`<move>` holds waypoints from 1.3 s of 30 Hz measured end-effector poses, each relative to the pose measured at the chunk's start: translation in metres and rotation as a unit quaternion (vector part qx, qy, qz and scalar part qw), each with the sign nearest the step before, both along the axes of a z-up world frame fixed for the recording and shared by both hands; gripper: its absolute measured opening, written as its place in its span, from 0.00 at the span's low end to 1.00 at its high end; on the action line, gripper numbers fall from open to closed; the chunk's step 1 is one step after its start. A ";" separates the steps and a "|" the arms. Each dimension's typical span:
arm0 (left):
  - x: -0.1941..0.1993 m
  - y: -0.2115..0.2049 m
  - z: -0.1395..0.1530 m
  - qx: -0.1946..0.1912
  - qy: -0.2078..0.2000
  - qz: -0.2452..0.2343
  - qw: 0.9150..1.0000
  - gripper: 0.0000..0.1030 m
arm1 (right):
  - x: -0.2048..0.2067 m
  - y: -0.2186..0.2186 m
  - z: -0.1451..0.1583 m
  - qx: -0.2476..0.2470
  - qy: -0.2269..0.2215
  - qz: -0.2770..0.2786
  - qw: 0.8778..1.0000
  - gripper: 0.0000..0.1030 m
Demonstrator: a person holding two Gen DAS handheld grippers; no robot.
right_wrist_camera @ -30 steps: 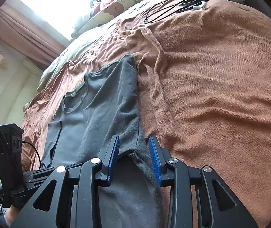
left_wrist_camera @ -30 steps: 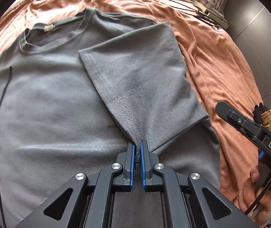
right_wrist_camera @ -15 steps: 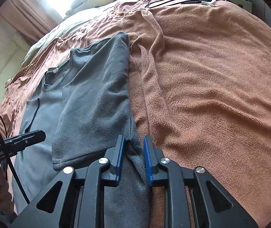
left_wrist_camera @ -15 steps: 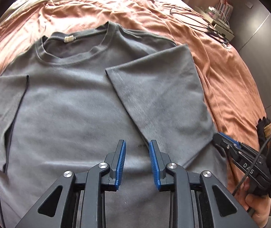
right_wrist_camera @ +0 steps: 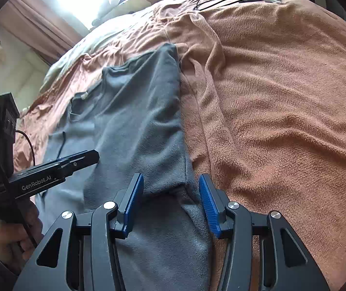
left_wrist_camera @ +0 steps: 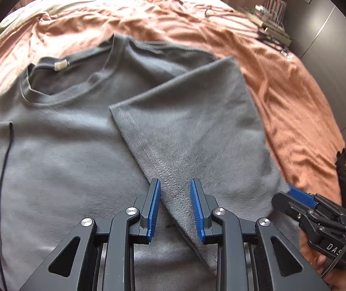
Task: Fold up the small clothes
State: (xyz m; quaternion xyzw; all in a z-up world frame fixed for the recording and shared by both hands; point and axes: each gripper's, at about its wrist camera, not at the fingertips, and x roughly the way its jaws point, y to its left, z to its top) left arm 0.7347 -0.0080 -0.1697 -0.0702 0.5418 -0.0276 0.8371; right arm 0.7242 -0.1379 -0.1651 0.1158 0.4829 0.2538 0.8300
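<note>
Grey T-shirt (left_wrist_camera: 59,150) flat, face up on bed's rust blanket (left_wrist_camera: 282,80); neckline toward headboard; one sleeve (left_wrist_camera: 192,131) folded diagonally across chest.

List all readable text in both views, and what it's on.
"GenRobot.AI": white print along the side of the left tool, seen in the right wrist view.
"DAS": white letters on the body of the right tool, left wrist view; cut off at the frame edge.
Small dark print on the grey T-shirt chest: too small to read.
Neck tag: no legible text.
</note>
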 end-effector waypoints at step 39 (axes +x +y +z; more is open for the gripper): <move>-0.234 0.123 0.153 -0.005 -0.119 0.057 0.991 1.00 | -0.171 -0.043 0.111 -0.033 -0.086 -0.057 0.994 1.00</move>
